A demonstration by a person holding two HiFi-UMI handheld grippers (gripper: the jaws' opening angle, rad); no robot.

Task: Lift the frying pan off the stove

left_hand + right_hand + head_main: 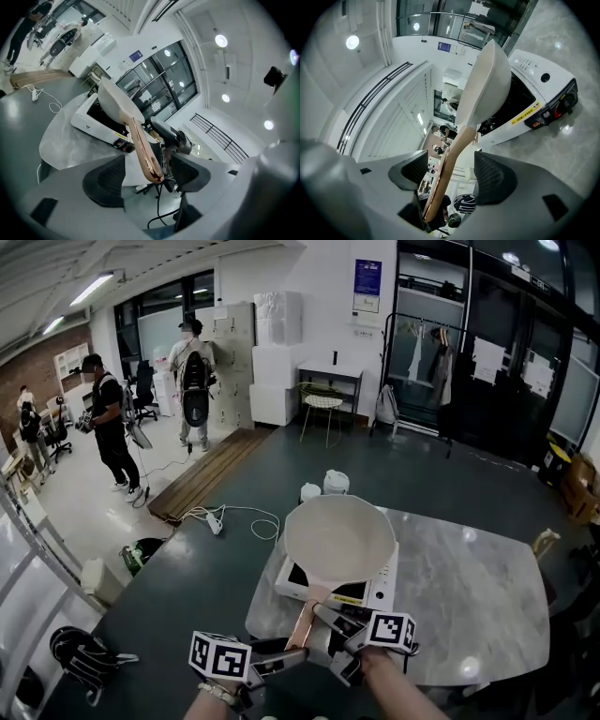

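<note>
A cream frying pan (339,540) with a copper handle (302,620) rests on the white stove (375,589), which stands on the marble table (469,596). My right gripper (330,621) straddles the handle from the right. In the right gripper view the handle (446,180) runs between the right gripper's (450,174) jaws, close to the left one, with a gap on the right. My left gripper (286,658) is at the handle's end. In the left gripper view the handle tip (153,172) lies between the left gripper's (147,174) spread jaws, touching neither.
Two white containers (324,486) stand at the table's far edge behind the stove. A power strip and cable (217,519) lie on the dark floor to the left. Two people (111,423) stand far back left beside a wooden board (211,474).
</note>
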